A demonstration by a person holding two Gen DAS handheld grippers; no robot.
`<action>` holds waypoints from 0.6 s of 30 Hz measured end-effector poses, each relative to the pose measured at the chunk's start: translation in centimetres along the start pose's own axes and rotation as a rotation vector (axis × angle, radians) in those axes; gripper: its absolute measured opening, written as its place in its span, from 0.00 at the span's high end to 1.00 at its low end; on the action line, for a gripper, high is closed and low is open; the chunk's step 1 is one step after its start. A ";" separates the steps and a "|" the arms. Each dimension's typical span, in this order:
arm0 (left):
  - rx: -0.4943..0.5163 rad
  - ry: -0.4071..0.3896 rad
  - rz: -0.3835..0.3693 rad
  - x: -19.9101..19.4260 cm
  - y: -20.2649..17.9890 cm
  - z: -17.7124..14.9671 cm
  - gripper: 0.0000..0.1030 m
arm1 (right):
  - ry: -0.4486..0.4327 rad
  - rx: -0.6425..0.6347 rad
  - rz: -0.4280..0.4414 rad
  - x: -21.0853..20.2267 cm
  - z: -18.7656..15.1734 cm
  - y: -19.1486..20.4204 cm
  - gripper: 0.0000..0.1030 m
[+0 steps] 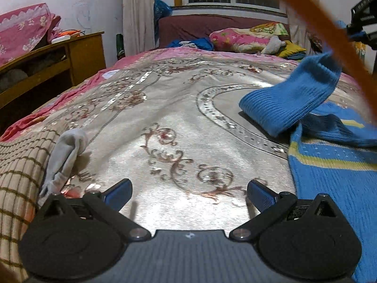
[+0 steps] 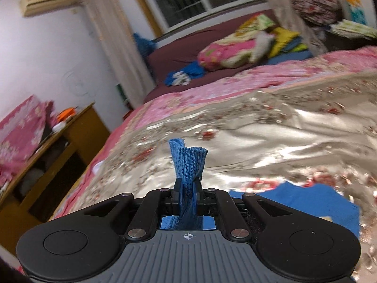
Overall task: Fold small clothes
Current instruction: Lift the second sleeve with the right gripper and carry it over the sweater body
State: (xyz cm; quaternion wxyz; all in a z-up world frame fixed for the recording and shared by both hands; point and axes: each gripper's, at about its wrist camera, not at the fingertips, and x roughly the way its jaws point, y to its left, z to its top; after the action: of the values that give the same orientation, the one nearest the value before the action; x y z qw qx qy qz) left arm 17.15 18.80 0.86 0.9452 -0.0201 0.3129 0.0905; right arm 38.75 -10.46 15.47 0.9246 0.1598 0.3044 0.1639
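Note:
A blue knit garment (image 1: pixel 334 165) with yellow stripes lies on the silvery floral bedspread (image 1: pixel 169 122) at the right. One blue sleeve (image 1: pixel 289 99) is lifted and hangs up toward the upper right. My right gripper (image 2: pixel 187 184) is shut on that sleeve's end (image 2: pixel 188 162), held above the bed; more of the blue garment (image 2: pixel 306 202) shows below it. My left gripper (image 1: pixel 188 191) is open and empty, low over the bedspread, left of the garment. A small grey sock (image 1: pixel 66 155) lies to its left.
A checked beige cloth (image 1: pixel 16 179) lies at the left edge of the bed. A wooden cabinet (image 1: pixel 77 54) stands at the left by the wall. Piled bedding and pillows (image 1: pixel 249 37) sit on a maroon bed at the back. An orange cable (image 1: pixel 329 37) crosses the upper right.

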 end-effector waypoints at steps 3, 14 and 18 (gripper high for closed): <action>0.039 -0.007 -0.007 -0.1 -1.0 -0.3 0.00 | -0.011 0.037 -0.033 -0.3 0.0 -2.4 0.93; 0.098 -0.017 -0.025 -0.1 -3.0 -0.9 0.00 | -0.026 0.226 -0.184 -1.9 -2.0 -12.2 0.93; 0.092 -0.016 -0.023 0.0 -3.0 -0.9 0.00 | 0.005 0.245 -0.214 -1.6 -3.3 -13.7 0.93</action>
State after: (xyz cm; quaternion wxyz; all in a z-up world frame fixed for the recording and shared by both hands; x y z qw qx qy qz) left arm 17.13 15.76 0.10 0.9486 0.0206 0.3091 0.0651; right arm 38.34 -22.69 8.33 0.9096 0.2375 0.3398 0.0266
